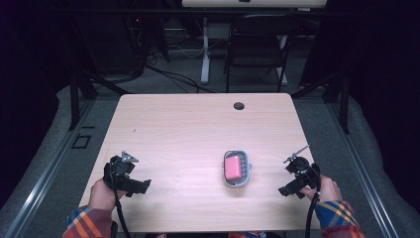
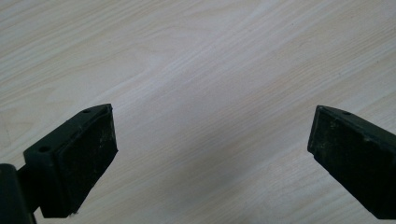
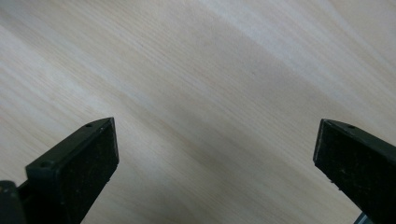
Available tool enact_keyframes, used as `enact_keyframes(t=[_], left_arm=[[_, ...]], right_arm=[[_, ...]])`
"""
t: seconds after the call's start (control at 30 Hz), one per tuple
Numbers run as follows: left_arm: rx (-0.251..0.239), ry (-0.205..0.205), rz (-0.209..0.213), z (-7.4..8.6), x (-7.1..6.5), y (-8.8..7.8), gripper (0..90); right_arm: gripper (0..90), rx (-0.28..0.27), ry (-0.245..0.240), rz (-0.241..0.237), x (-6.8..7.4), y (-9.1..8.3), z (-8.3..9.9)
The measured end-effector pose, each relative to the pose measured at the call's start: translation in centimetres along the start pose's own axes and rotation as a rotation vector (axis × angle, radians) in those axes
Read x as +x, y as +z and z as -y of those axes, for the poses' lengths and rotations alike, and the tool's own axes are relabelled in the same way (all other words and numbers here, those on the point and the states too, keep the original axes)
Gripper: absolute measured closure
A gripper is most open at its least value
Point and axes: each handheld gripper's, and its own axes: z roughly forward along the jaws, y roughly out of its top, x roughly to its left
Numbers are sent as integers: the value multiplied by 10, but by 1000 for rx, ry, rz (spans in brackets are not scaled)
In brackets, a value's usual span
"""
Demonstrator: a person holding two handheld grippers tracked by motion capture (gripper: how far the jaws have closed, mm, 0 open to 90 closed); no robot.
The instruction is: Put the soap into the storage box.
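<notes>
A pink block lies in a small grey dish on the light wooden table, right of the middle and toward the near edge. My left gripper rests low over the near left part of the table, held by a hand in a plaid sleeve. Its jaws stand wide apart in the left gripper view, with bare wood between them. My right gripper sits to the right of the dish, clear of it. In the right gripper view it is open, and nothing lies between its black pads.
A round cable hole marks the far side of the table. Behind the table stand a dark folding chair and a white desk leg, with cables on the floor. Black stand legs flank both far corners.
</notes>
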Motion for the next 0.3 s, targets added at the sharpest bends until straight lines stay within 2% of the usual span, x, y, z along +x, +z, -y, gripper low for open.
enact_keyframes(t=[0.1, 0.13, 0.3], left_arm=[[5, 7, 1, -1, -1, 0, 13], [5, 10, 2, -1, -1, 0, 13], [8, 10, 2, -1, -1, 0, 13]], right_arm=[[29, 33, -8, -23, -3, 4, 3], [30, 17, 28, -55, -3, 8, 5], [10, 37, 10, -48, -6, 8, 5]])
